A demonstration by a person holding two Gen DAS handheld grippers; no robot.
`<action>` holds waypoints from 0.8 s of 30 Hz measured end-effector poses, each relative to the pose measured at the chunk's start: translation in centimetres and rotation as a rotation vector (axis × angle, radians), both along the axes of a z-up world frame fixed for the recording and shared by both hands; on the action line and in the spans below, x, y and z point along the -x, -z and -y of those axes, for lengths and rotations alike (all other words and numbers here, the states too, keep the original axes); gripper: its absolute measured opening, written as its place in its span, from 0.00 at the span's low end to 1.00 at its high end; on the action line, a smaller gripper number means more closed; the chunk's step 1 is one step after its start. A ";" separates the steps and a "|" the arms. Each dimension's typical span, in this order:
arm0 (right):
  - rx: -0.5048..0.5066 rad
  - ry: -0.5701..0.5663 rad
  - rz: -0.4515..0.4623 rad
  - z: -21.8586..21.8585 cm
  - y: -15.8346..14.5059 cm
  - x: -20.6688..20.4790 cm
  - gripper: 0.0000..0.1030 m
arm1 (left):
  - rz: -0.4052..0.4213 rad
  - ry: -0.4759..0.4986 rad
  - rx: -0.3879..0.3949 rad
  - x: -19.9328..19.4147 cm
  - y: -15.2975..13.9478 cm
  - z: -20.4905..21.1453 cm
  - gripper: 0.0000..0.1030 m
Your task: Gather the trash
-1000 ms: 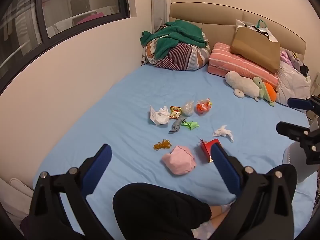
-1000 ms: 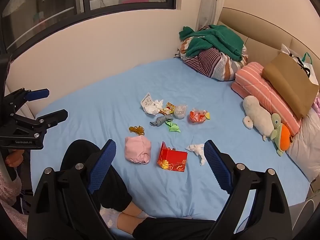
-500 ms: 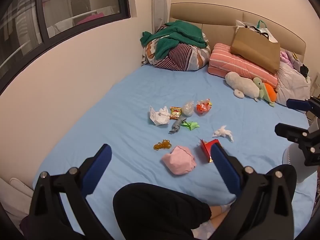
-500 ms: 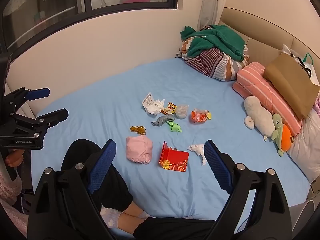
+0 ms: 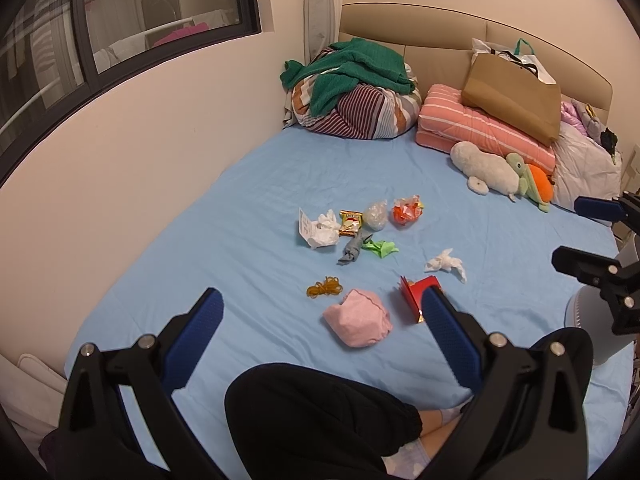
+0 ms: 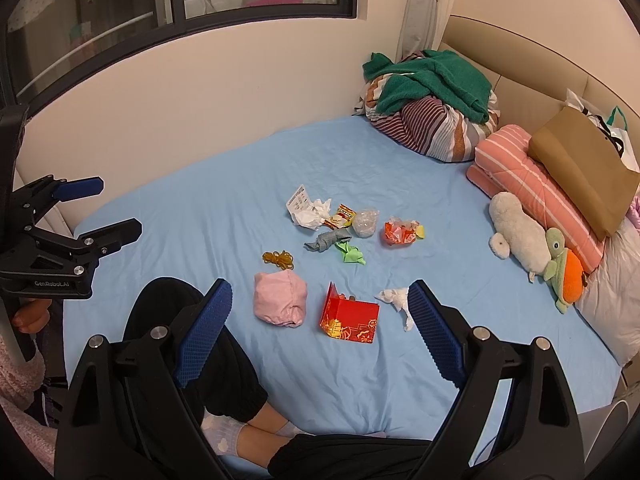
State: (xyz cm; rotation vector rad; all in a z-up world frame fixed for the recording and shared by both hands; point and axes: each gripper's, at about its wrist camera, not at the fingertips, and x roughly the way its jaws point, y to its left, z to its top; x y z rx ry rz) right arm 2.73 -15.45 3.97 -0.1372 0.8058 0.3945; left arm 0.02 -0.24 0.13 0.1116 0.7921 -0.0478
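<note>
Trash lies scattered on the blue bedsheet (image 5: 224, 208), and none of it is collected yet; the step in hand appears to be the approach, before any first pick.

Left gripper (image 5: 322, 334): both blue pads are spread wide with nothing between them. It hovers above the person's black-trousered knee (image 5: 304, 404). Right gripper (image 6: 320, 330): fingers likewise spread wide and empty, held over the near edge of the bed.

Nearest items, from the grippers outward:
- Pink crumpled bundle (image 6: 280, 298), just ahead of the left pad in the right wrist view and between the fingers in the left wrist view (image 5: 358, 322).
- Red printed packet (image 6: 348, 316), standing partly open, just beside the bundle and centred between the right gripper's fingers.
- White tissue (image 6: 394, 300), close to the right gripper's right pad.
- Rubber bands (image 6: 278, 259), a small tangle beyond the bundle.

Farther out, a cluster sits mid-bed: green paper (image 6: 351, 254), grey scrap (image 6: 328, 239), snack wrapper (image 6: 340, 216), white paper wad (image 6: 308, 210), clear plastic ball (image 6: 365, 222) and orange wrapper (image 6: 400, 232).

No bin or bag for the trash is identifiable in either view.

Next move, as judged: lower one gripper onto a near item, most likely the red packet or the pink bundle, with the fingers straddling it, then close. The soft sheet may bunch under the pads, so a shallow descent is advisable.
</note>
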 end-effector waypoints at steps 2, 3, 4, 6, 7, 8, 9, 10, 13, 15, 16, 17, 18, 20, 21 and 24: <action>-0.001 -0.001 0.000 0.0 0.0 0.0 0.84 | 0.001 -0.001 -0.001 0.0 0.0 0.0 0.96; 0.000 -0.002 0.000 -0.1 0.0 0.0 0.84 | 0.000 -0.001 -0.001 0.0 0.0 0.0 0.96; 0.001 -0.002 0.001 -0.1 0.0 0.0 0.84 | 0.000 0.000 0.000 0.0 0.0 0.0 0.96; 0.001 -0.003 0.001 -0.1 -0.1 0.0 0.84 | 0.001 0.000 -0.002 0.0 -0.1 0.1 0.96; 0.001 -0.004 0.001 -0.1 -0.1 0.1 0.84 | 0.000 -0.002 -0.001 0.0 0.0 0.0 0.96; 0.001 -0.003 0.002 -0.1 -0.1 0.1 0.84 | -0.001 -0.001 0.000 0.0 0.0 0.0 0.96; 0.001 -0.004 0.001 -0.1 -0.1 0.1 0.84 | -0.001 -0.001 0.000 0.0 0.0 0.0 0.96; 0.000 -0.004 0.001 -0.1 -0.1 0.1 0.84 | 0.000 -0.001 0.001 0.0 -0.1 0.0 0.96; 0.002 -0.003 0.001 -0.2 -0.1 0.1 0.84 | -0.001 0.001 0.003 -0.1 -0.1 0.0 0.96; 0.001 -0.004 0.000 -0.2 -0.1 0.1 0.84 | -0.001 0.003 0.003 0.0 -0.1 0.0 0.96; 0.002 -0.004 0.001 -0.2 -0.1 0.1 0.84 | -0.001 0.004 0.004 -0.2 0.0 0.1 0.96; 0.002 -0.005 0.001 -0.2 -0.1 0.1 0.84 | 0.000 0.006 0.004 0.4 -0.3 0.0 0.96; 0.003 -0.006 0.002 -0.3 -0.1 0.2 0.84 | -0.001 0.008 0.008 0.5 -0.3 0.0 0.96; 0.004 -0.005 0.003 -0.4 -0.1 0.3 0.84 | -0.005 0.012 0.014 0.5 -0.4 0.0 0.96; 0.005 -0.005 0.003 -0.4 -0.1 0.3 0.84 | -0.004 0.015 0.015 0.5 -0.4 0.1 0.96; 0.005 -0.006 0.003 -0.3 -0.1 0.3 0.84 | -0.001 0.022 0.019 0.6 -0.5 0.0 0.96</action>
